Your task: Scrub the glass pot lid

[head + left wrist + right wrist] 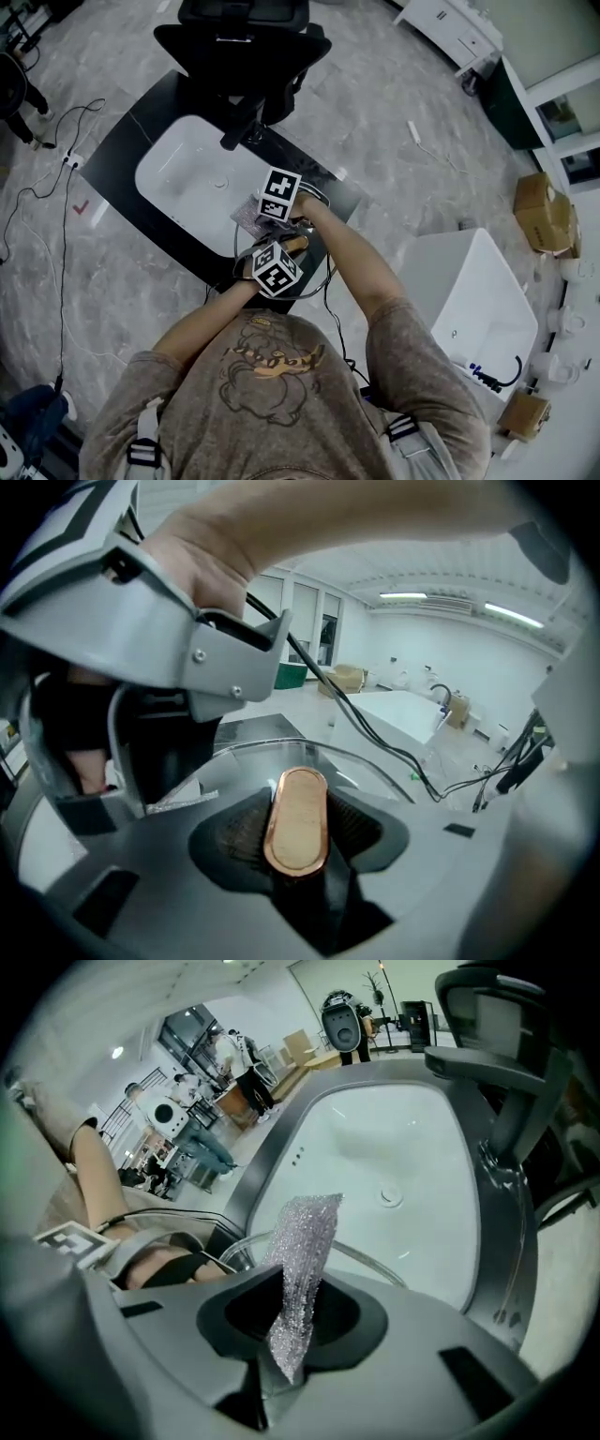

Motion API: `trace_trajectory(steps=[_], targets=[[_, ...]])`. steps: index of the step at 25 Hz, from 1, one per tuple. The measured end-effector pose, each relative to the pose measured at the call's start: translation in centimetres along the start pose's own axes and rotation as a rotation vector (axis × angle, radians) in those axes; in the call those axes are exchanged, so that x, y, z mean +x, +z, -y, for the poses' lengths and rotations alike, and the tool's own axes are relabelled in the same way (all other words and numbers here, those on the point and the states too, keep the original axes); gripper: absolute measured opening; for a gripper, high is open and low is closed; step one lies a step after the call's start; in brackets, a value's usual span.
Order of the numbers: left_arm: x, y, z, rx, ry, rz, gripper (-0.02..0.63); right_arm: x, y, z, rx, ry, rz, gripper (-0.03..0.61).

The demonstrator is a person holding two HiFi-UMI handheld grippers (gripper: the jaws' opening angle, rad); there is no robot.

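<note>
The glass pot lid (317,283) is held on edge over the counter's near side, beside the sink. My left gripper (274,265) is shut on its copper-rimmed wooden handle (296,819), and the lid's clear rim (281,752) curves behind it. My right gripper (272,202), just beyond the lid, is shut on a silver scrub pad (302,1269). The pad stands up from the jaws against the lid's rim (375,1262). In the left gripper view, the right gripper's grey body fills the upper left.
A white sink (187,178) sits in a black counter (127,141), with a black faucet (242,127) at its far edge. A black office chair (244,37) stands behind. On the floor are a white basin (478,309), cardboard boxes (542,211) and cables (66,187).
</note>
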State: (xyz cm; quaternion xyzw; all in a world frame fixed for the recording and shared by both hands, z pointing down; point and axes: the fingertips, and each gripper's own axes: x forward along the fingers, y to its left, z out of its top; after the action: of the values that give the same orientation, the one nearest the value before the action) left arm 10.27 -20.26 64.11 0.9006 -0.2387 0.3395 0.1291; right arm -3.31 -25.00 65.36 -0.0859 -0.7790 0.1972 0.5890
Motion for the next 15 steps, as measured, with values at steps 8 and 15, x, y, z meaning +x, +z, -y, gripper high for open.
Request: trace_trajectory(steps=[8,15], targets=[[0.0,0.0,-0.1,-0.009,0.010,0.008,0.192,0.9,2.3,-1.5,-0.059,0.034,-0.015,0.084],[0.0,-0.1,-0.3,-0.017,0.007,0.013,0.192,3.2,2.8,-1.6,-0.048,0.041,-0.018,0.089]])
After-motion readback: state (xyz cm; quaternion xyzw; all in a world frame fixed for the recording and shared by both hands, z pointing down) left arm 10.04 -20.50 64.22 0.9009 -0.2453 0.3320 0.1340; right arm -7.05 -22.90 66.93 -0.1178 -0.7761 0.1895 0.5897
